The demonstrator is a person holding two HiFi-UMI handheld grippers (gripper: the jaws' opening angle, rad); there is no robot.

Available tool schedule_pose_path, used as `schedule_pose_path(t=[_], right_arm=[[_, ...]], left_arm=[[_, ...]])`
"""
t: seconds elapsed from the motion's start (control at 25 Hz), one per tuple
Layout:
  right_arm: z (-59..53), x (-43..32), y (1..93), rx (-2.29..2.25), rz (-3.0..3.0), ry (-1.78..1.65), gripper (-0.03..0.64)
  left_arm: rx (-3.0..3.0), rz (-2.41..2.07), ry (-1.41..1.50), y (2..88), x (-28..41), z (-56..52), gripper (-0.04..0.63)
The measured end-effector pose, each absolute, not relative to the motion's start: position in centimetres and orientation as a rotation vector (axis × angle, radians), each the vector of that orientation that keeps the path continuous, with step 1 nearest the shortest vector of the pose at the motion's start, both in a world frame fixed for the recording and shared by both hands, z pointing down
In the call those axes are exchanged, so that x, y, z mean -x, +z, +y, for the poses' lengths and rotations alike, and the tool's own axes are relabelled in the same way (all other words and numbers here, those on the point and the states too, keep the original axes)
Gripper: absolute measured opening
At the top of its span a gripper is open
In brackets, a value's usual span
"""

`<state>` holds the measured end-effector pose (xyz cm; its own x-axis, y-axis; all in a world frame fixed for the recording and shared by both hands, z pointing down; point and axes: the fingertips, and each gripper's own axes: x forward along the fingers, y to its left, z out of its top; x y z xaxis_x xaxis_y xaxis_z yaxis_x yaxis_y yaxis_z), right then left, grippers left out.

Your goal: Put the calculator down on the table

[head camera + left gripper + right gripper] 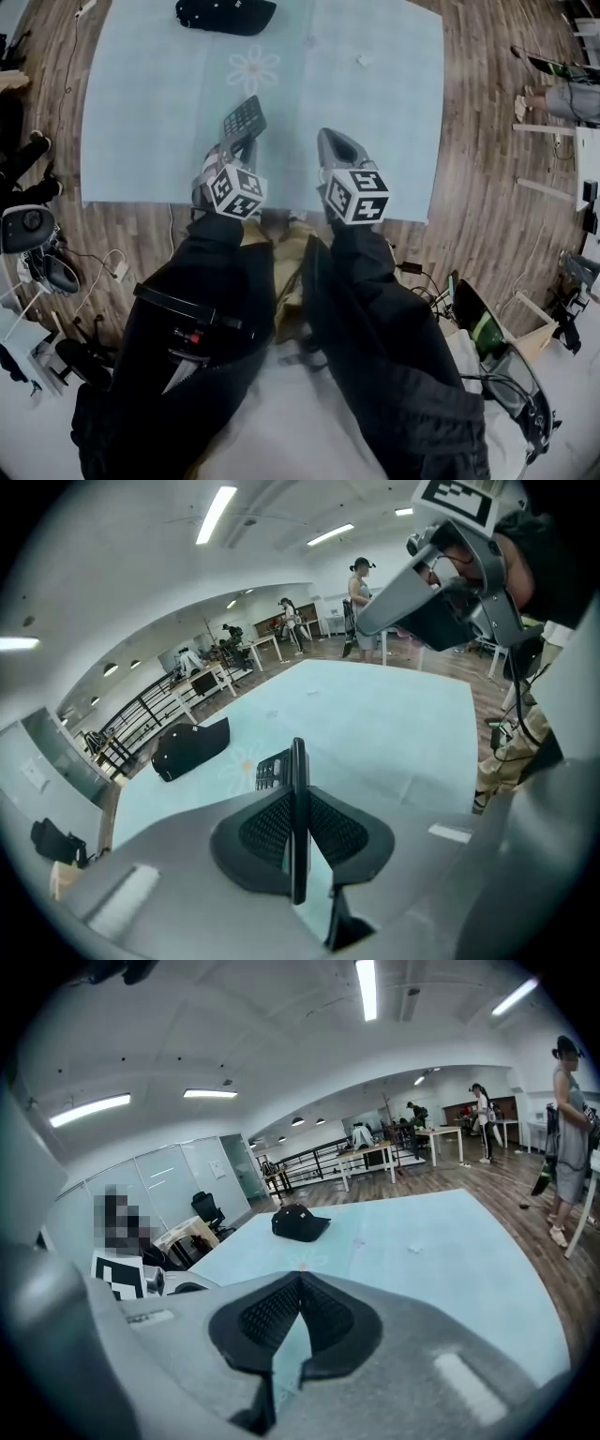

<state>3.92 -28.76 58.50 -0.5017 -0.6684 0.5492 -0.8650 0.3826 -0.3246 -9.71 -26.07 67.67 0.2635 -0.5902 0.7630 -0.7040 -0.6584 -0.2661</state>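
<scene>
The person's dark sleeves [225, 309] reach forward from the bottom of the head view, each ending in a marker cube. The left tongs [298, 797] are clenched on the calculator [296, 761], which stands edge-on between the ribbed black pads with its keypad facing left. In the head view it juts out past the tips over the near middle of the bench [141, 112]. Whether its far end touches the surface cannot be told. Just beside them, the right tongs [299, 1283] are closed tip to tip with nothing between them, pointing out over the same near edge. The bench is covered with a pale blue cloth. Beyond the calculator the cloth shows a faint flower print [253, 68], and a small white scrap [364, 61] lies to its right. A black cap [225, 14] lies at the far edge, well apart from both tongs. Past the bench are wood flooring, white desks and a few standing people [571, 1138].
</scene>
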Motion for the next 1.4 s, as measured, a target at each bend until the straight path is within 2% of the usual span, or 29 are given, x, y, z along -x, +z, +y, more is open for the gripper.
schedule_pose_path(t=[0.32, 1.12, 1.4], right_arm=[[-29.2, -3.5, 60.2, -1.321, -2.290, 0.882, -0.002], [-29.7, -4.4, 61.7, -1.336, -2.252, 0.965, -0.002], [-29.4, -4.5, 61.5, -1.341, -2.249, 0.969, -0.002]], left_arm=[[-2.372, -1.088, 1.448, 71.5, 9.4, -25.0, 0.049], [-2.303, -0.836, 1.412, 76.2, 6.6, -22.0, 0.124], [-2.273, -0.820, 1.381, 76.7, 6.5, -21.3, 0.127]])
